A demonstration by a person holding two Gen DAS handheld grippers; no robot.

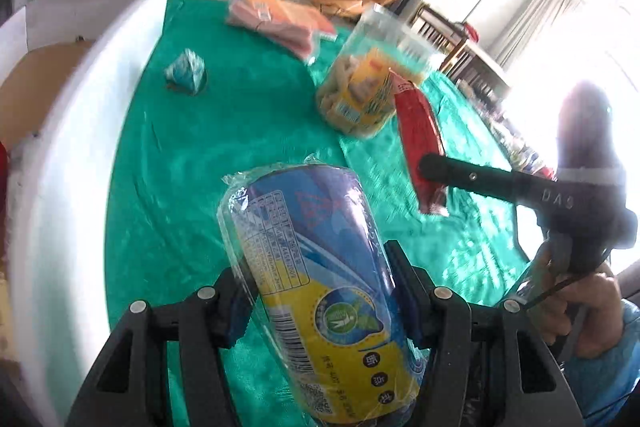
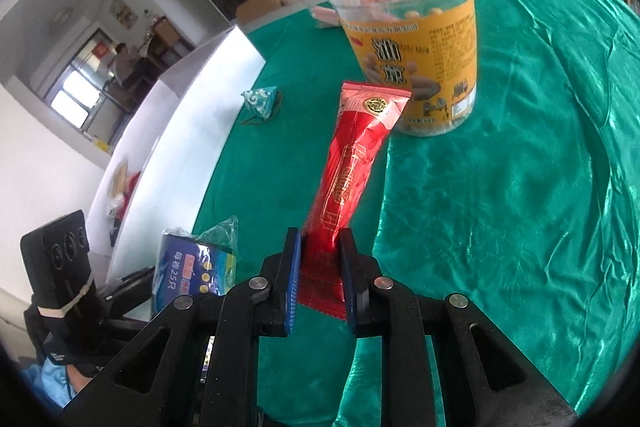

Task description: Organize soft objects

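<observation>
Left gripper point(image 1: 320, 291) clamps blue-yellow roll point(image 1: 316, 291), right gripper point(image 2: 320, 283) clamps red sachet point(image 2: 352, 171); both lifted, likely bound for white box point(image 1: 80, 115)

Daylight strong, coming from windows point(image 1: 532, 11) at my right in left wrist view; they blow out to white, flare washes my right tongs point(image 1: 430, 167) body. Green cloth point(image 2: 500, 187) on bench shiny, bright specular patches across wrinkles. Motion blur smears snack jar point(image 1: 370, 79) and white box wall point(image 1: 80, 131) in left view; right view sharper. Heavy fisheye bending, black vignette at corners. Plastic wrap on cup pack point(image 1: 320, 291) glints.
</observation>
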